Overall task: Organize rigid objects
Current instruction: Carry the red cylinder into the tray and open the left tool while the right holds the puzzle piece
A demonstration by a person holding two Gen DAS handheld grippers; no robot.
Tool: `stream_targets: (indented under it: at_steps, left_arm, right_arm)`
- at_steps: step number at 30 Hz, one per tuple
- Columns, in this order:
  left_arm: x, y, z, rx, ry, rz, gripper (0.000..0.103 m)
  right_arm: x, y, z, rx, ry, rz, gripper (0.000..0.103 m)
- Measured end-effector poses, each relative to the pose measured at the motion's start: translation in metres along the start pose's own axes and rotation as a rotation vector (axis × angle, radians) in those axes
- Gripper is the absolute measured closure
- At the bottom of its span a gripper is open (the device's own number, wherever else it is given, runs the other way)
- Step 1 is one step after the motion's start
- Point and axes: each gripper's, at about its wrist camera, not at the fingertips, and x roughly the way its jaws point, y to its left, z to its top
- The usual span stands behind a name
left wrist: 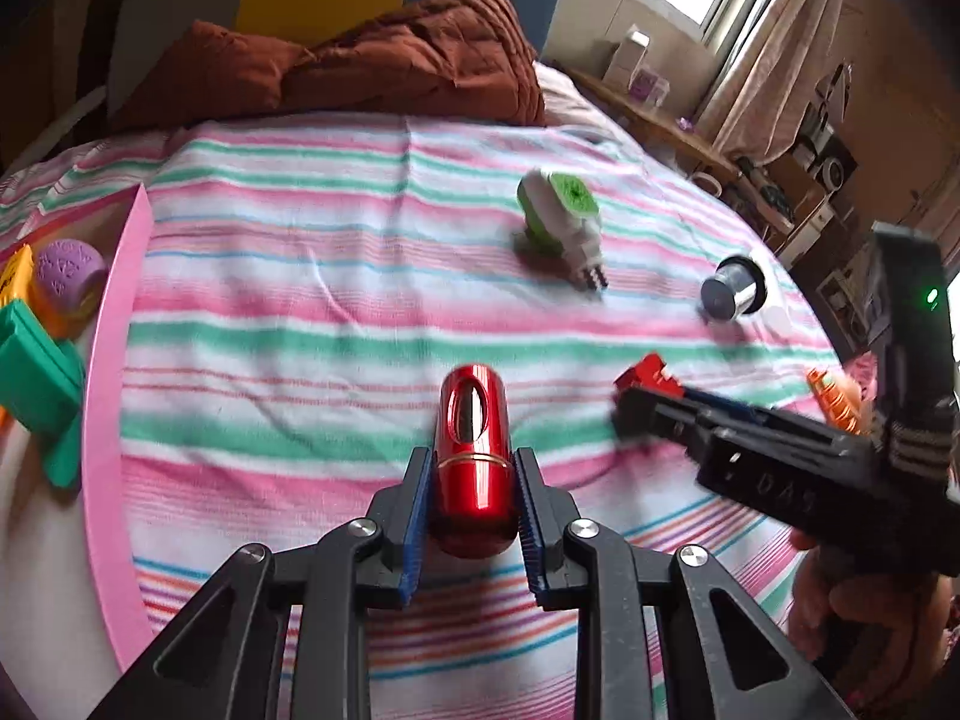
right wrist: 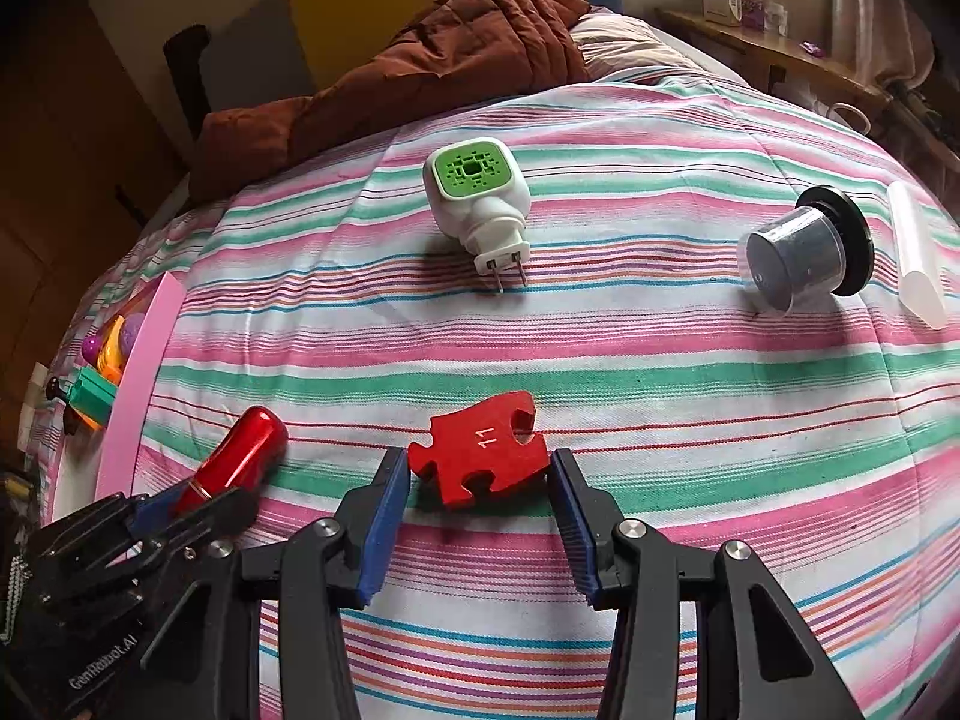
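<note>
In the left wrist view the right gripper [left wrist: 636, 405] is motion-blurred and covers most of the red puzzle piece [left wrist: 651, 375]. The pink tray [left wrist: 114, 324] and its green block [left wrist: 36, 384] run off the left edge. An orange object [left wrist: 837, 399] behind that gripper is too hidden to identify.
</note>
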Motion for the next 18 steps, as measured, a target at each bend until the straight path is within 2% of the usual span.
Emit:
stream_targets:
  at_steps: [3,8,11,13,15,18]
  left_arm:
    - [-0.001,-0.008,-0.004,0.039,-0.010,0.032,0.075]
    - [0.003,-0.016,0.008,0.038,0.018,0.031,0.069]
    - [0.010,-0.020,0.006,0.076,0.044,0.051,0.074]
    - [0.006,-0.020,0.002,0.093,0.029,0.067,0.077]
    - [-0.004,-0.015,0.000,0.063,0.016,0.029,0.077]
    - [-0.028,-0.010,0.002,0.059,-0.035,0.011,0.077]
  right_arm:
    - [-0.001,0.000,0.000,-0.005,0.005,0.003,0.055]
    - [-0.001,-0.001,0.000,-0.007,0.009,0.005,0.055]
    - [-0.001,0.000,0.000,-0.015,0.014,0.003,0.055]
    - [-0.001,-0.001,0.000,-0.018,0.014,0.002,0.055]
    - [-0.001,0.000,0.000,-0.020,0.013,0.001,0.055]
    - [-0.001,0.002,0.000,-0.028,0.011,-0.005,0.055]
